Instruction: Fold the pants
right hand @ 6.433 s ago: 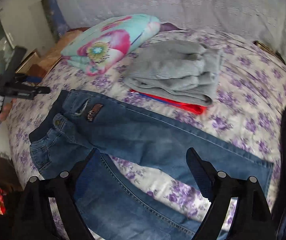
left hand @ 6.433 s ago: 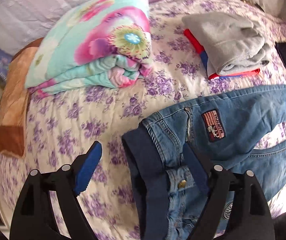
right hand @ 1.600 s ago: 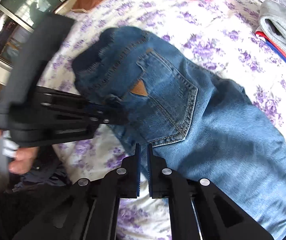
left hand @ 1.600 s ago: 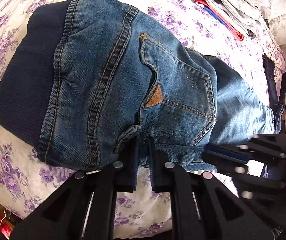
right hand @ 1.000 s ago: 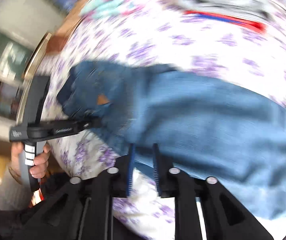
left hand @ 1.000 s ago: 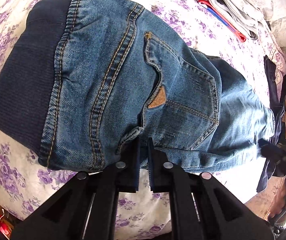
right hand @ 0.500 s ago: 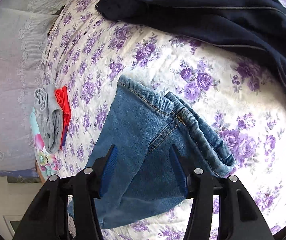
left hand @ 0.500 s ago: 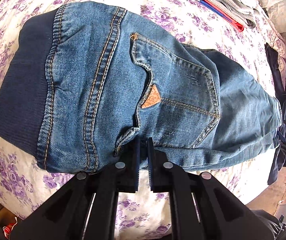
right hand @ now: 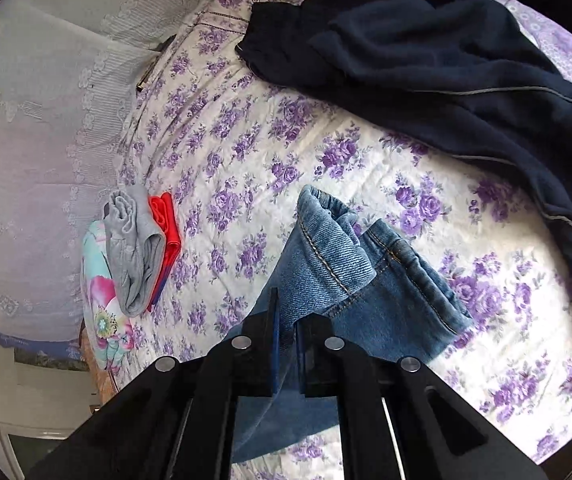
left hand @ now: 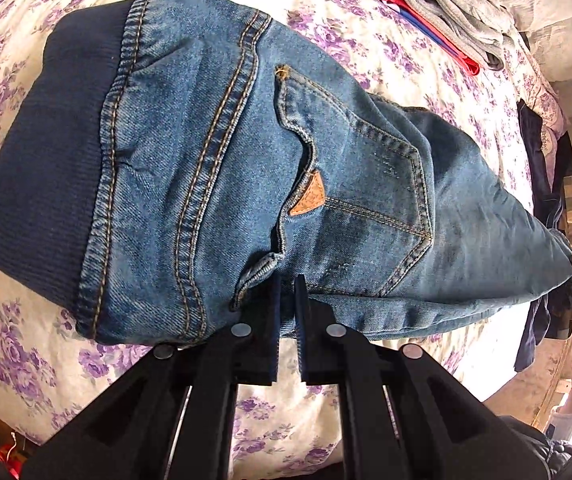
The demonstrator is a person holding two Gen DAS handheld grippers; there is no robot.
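A: Left wrist view, item one?
B: Jeans (left hand: 246,168), blue denim, lying on the flowered bedspread (left hand: 14,352), dark ribbed waistband to the left, back pocket with a tan patch facing up, legs running off to the right.

A: Left gripper (left hand: 285,280)?
B: Jaws clenched on the near edge of the jeans, just below the pocket.

A: Other entries in that view?
B: Folded grey garment (left hand: 458,4) on a red one (left hand: 462,58), upper right, well apart from the jeans.

A: Right wrist view?
B: Leg ends of the jeans (right hand: 366,276), hems doubled over, on the bedspread (right hand: 246,152). Right gripper (right hand: 286,308): jaws closed on the denim edge near the hems.

A: Remainder?
B: Dark navy garment (right hand: 446,52) spread at upper right; grey garment (right hand: 134,248) and red one (right hand: 164,224) at left beside a floral quilt (right hand: 102,312).
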